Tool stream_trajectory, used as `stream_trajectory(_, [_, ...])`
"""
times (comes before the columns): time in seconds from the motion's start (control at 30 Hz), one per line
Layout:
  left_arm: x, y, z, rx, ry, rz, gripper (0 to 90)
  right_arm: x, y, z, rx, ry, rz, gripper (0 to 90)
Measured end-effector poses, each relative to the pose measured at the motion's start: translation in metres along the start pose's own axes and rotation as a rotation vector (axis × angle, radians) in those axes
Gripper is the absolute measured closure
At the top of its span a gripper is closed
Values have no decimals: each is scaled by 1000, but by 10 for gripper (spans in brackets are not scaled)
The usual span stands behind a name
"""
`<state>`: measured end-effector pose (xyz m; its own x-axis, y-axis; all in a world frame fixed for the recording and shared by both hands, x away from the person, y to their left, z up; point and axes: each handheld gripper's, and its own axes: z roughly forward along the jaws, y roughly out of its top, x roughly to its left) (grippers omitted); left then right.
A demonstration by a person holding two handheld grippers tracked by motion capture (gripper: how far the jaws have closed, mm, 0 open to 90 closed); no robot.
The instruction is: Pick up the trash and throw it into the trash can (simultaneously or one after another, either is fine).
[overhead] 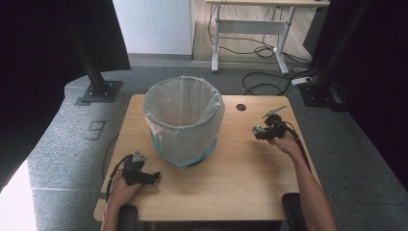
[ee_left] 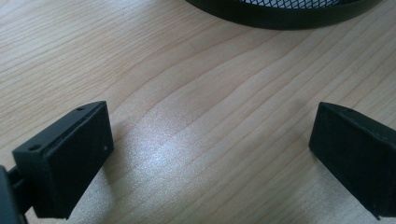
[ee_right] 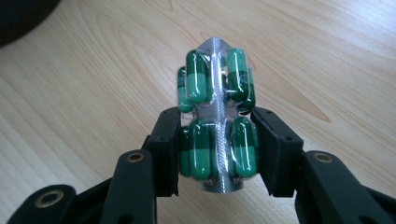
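Pale wood makes up the counter (overhead: 240,163), and at the centre of the high view stands a bin (overhead: 184,120) lined with a thin translucent bag. Lower left there, the left gripper (overhead: 155,177) rests low by the counter's edge; its own view has the jaws wide apart over bare wood, with the bin's dark base (ee_left: 280,14) at the top of the frame. Right of centre in the high view, the right gripper (overhead: 256,131) is a small dark shape. The right gripper view tells what it holds: the right gripper (ee_right: 217,144) is clamped on a blister pack (ee_right: 215,116) of green capsules, buckled lengthwise between the pads. I judge the pack light, springy and slick on its foil; gripping across its lower half suits it, though harder squeezing could crush capsules.
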<state>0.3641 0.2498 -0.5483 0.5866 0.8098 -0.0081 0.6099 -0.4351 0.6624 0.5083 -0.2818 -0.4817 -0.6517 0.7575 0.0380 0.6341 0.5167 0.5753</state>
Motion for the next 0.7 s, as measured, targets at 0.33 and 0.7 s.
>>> stream_trajectory(0.33, [0, 0, 0, 0, 0, 0, 0, 11, 14, -23, -25, 16, 0, 550])
stream_trajectory(0.7, [0, 0, 0, 1, 0, 0, 0, 24, 34, -54, -56, 18, -34, 547])
